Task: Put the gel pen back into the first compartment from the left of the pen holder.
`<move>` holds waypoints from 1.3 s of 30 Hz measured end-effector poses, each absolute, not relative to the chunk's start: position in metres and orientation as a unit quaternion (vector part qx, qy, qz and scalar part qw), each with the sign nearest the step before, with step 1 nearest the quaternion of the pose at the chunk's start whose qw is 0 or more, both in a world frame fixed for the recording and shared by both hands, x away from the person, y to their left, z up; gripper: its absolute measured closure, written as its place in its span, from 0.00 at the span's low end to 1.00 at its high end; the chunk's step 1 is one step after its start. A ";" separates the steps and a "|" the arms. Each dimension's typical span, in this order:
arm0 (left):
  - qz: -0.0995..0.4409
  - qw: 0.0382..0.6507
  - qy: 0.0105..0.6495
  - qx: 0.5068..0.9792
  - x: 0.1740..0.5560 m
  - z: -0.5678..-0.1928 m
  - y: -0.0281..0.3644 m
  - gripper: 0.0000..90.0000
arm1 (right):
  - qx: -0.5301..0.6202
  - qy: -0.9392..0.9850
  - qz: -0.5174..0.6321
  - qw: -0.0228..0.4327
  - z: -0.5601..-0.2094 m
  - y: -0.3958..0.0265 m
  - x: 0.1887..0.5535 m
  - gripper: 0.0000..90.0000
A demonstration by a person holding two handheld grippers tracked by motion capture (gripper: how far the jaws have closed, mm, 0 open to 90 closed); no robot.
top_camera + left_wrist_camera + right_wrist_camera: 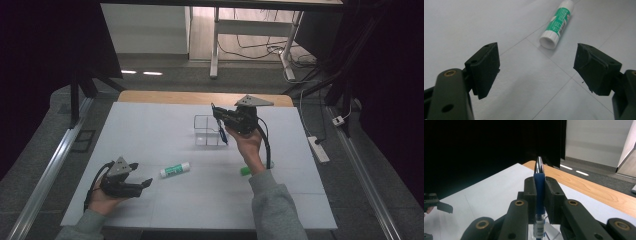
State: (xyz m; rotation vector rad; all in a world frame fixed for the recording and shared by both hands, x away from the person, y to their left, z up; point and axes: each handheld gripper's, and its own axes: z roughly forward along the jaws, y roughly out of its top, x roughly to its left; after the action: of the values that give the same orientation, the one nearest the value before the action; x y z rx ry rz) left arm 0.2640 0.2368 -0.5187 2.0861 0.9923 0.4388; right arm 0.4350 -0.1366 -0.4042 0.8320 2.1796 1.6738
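Observation:
A blue pen (539,182) with a silver tip stands upright between the jaws of my right gripper (539,192), which is shut on its grip. In the high view that gripper (216,117) holds the pen (220,131) just over the right side of a clear box (205,131) at the table's middle back. A white and green glue stick (175,170) lies on the white sheet. My left gripper (142,182) rests low at the front left, open, with the glue stick (557,23) a short way ahead of its tips (536,67).
A small green object (245,171) lies by the right forearm, partly hidden. The white sheet (150,125) covers a wooden table whose far edge (200,97) shows. A power strip (318,148) and cables lie on the floor at the right.

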 end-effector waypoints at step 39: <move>0.169 0.383 0.389 0.821 0.266 -0.521 0.238 0.23 | 0.295 0.733 0.598 0.134 -0.399 -0.103 0.468 0.89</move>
State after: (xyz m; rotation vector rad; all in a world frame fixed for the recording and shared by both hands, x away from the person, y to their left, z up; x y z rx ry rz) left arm 0.2656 0.2377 -0.5207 2.0932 0.9908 0.4309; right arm 0.4678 -0.1032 -0.3991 0.8542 2.1250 1.7329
